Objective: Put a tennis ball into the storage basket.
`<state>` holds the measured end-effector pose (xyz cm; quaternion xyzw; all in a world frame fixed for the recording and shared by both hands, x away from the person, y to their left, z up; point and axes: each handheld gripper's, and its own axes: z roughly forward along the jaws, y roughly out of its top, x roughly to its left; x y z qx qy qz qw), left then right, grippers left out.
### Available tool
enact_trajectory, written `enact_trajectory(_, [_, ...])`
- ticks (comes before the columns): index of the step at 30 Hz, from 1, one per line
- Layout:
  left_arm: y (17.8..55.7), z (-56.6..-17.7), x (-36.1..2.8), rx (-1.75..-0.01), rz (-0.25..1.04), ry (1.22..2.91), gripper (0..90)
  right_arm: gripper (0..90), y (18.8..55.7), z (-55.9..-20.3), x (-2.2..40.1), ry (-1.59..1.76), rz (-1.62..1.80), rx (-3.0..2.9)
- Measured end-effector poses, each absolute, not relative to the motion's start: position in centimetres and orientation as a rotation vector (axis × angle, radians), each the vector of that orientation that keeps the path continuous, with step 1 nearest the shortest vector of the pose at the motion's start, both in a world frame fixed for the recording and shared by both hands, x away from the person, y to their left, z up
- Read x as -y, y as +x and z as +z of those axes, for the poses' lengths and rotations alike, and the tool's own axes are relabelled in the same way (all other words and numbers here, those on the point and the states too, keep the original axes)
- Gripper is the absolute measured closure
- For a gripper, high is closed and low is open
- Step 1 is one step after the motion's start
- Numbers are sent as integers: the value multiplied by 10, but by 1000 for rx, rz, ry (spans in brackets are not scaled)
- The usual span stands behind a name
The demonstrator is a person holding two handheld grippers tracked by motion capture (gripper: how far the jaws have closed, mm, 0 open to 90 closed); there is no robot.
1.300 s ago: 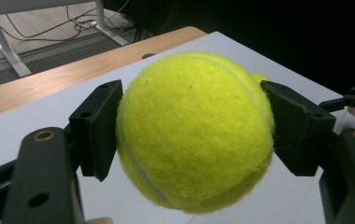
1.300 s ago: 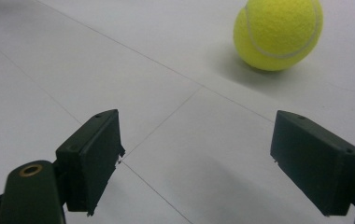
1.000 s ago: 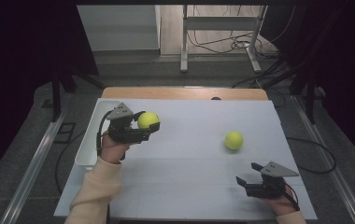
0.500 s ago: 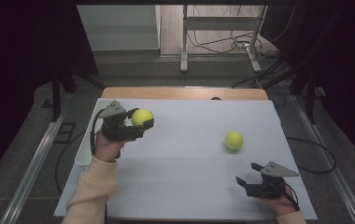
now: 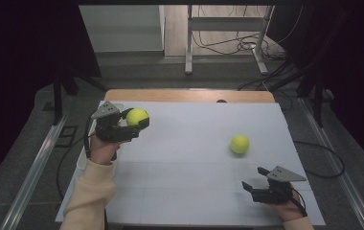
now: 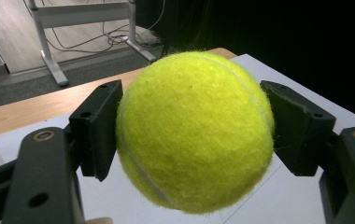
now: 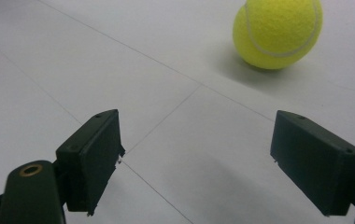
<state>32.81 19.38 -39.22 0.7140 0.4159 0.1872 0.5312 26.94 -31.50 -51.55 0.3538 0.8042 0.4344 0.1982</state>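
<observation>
In the high view the left claw is held above the far left part of the white tabletop, near its left edge, with a yellow-green tennis ball clamped between its two black jaws. The left gripper view shows this grip close up: the held tennis ball sits squarely between the jaws, each flat black pad pressed against one side of its felt, and its white seam curves down across the lower left of the ball. The ball is lifted clear of the surface, with the white tabletop and a strip of wooden edge visible behind and below it. The person's left hand, in a cream sleeve, wraps the body of that gripper. A second tennis ball rests on the tabletop to the right of the middle, well apart from the held one. The right claw sits low over the near right corner of the tabletop, its jaws spread wide with nothing between them. In the right gripper view the two black pads of the right claw stand far apart over bare white surface crossed by thin lines, and the second tennis ball lies ahead of them toward the upper right, resting on the tabletop with its shadow beside it, not touched by either jaw. Beyond the tabletop, a metal table frame and loose cables lie on the floor.
</observation>
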Motion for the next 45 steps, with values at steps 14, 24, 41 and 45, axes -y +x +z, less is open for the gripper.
enact_trajectory(14, [329,-392,-212,-1039,466,1670,263,170,269,-515,315,989,1210,-2252])
enact_trajectory(24, [330,-393,-225,-1090,508,1660,263,170,269,-516,314,992,1210,-2251])
enact_trajectory(41, [331,-396,-244,-1144,538,1636,263,170,269,-516,314,992,1209,-2252])
enact_trajectory(45, [332,-397,-248,-1159,542,1634,263,170,269,-516,315,993,1209,-2252])
